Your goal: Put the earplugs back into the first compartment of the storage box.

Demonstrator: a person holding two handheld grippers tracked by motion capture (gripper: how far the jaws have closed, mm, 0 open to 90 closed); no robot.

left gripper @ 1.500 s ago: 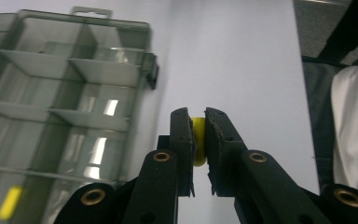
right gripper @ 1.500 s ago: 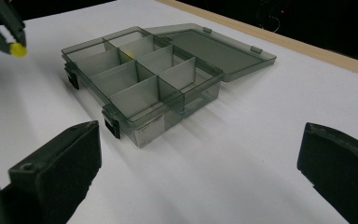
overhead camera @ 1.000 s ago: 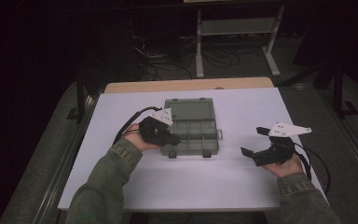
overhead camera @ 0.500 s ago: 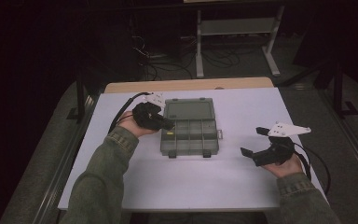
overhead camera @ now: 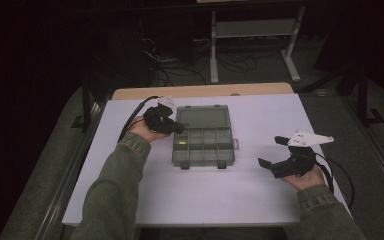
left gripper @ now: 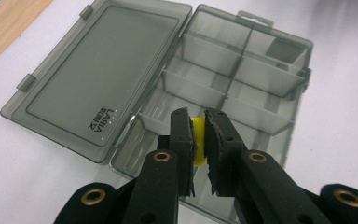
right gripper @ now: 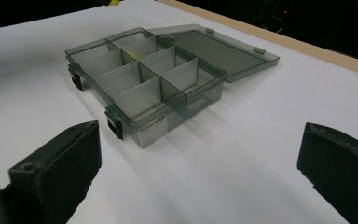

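Holding my left gripper (overhead camera: 179,127) over the organiser box's (overhead camera: 203,146) left side, jaws nearly shut on a small yellow piece (left gripper: 197,141), prob. to drop it in a compartment. Lid (left gripper: 91,77) lies flat toward the table's (overhead camera: 260,200) far edge. Right gripper (overhead camera: 271,153) idles near the right edge, jaws wide, empty.

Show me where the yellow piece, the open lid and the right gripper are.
yellow piece (left gripper: 197,143), left gripper view, its visible face between the jaws.
open lid (left gripper: 93,77), left gripper view, middle of the panel.
right gripper (overhead camera: 269,151), high view, midway between its fingertips.
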